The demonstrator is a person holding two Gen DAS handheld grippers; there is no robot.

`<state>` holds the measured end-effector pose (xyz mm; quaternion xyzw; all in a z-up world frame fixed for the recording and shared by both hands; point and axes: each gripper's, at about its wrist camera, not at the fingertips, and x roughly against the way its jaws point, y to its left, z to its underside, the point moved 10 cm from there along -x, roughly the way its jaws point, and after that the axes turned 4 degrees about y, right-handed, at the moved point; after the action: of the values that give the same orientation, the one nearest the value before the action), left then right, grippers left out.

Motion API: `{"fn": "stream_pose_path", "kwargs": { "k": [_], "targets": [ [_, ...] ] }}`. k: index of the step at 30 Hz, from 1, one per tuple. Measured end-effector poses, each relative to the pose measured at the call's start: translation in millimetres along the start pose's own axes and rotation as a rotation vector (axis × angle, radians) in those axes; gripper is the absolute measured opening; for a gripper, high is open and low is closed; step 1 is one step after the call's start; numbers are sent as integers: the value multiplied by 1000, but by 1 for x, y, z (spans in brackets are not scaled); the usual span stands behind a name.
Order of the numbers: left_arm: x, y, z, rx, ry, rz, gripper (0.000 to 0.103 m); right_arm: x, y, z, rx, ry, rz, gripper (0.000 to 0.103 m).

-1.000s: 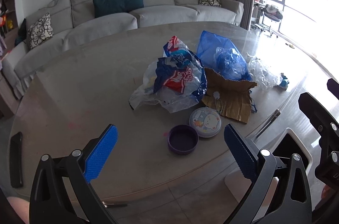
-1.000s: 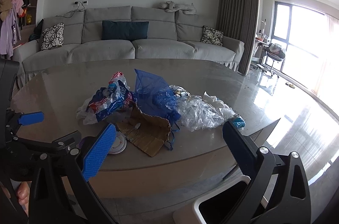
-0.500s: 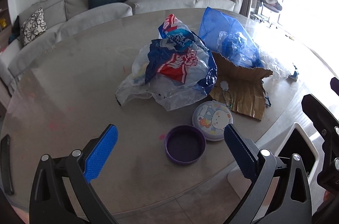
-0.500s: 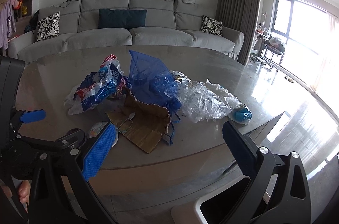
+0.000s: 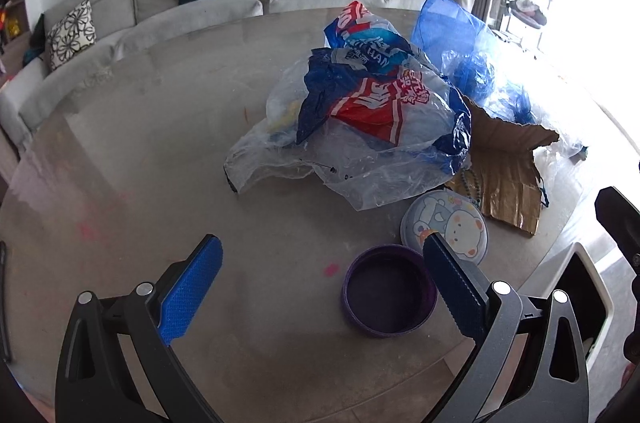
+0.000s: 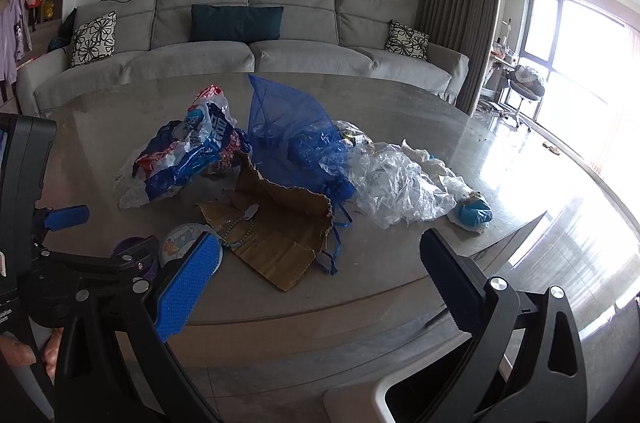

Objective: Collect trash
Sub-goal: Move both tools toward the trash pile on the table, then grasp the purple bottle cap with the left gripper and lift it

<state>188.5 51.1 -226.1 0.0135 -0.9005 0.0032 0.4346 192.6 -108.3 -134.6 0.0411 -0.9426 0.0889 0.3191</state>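
Left wrist view: the left gripper, fingers spread and empty, is held above the surface before the printed plastic bag; cardboard lies right. The right gripper is likewise spread. Approach is judged underway; lowering onto the bag is needed next

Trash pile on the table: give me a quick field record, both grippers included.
surface: round table
pile: printed plastic bag, blue mesh bag, torn cardboard, clear plastic wrap
near edge: purple round tin, cartoon lid beside it
bin: white bin below table edge
left gripper: jaws open, holding nothing, over table near tin
right gripper: jaws open, holding nothing, short of table edge
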Motion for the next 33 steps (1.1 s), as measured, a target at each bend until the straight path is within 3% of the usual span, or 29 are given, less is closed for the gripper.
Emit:
{"fn": "stream_pose_path", "kwargs": {
  "k": [10, 12, 16, 18, 20, 24, 26, 33],
  "targets": [
    [0, -7, 11, -18, 1, 82, 100, 3, 2, -2, 2, -9, 7, 100],
    [-7, -11, 20, -29, 43, 82, 100, 5, 3, -3, 1, -13, 6, 100],
    [-6, -14, 25, -58, 20, 61, 99, 8, 3, -4, 6, -23, 17, 100],
    [-4, -14, 26, -55, 9, 70, 93, 10, 2, -3, 6, -25, 22, 100],
    [-2, -13, 24, -51, 4, 74, 75, 10, 1, -2, 5, -26, 25, 100],
    [0, -14, 20, -63, 7, 73, 51, 11, 3, 0, 9, -26, 30, 100],
    [1, -16, 19, -62, 6, 102, 17, 12, 3, 1, 16, -27, 35, 100],
    [9, -21, 16, -82, -12, 104, 17, 15, 4, 1, 21, -38, 36, 100]
  ]
}}
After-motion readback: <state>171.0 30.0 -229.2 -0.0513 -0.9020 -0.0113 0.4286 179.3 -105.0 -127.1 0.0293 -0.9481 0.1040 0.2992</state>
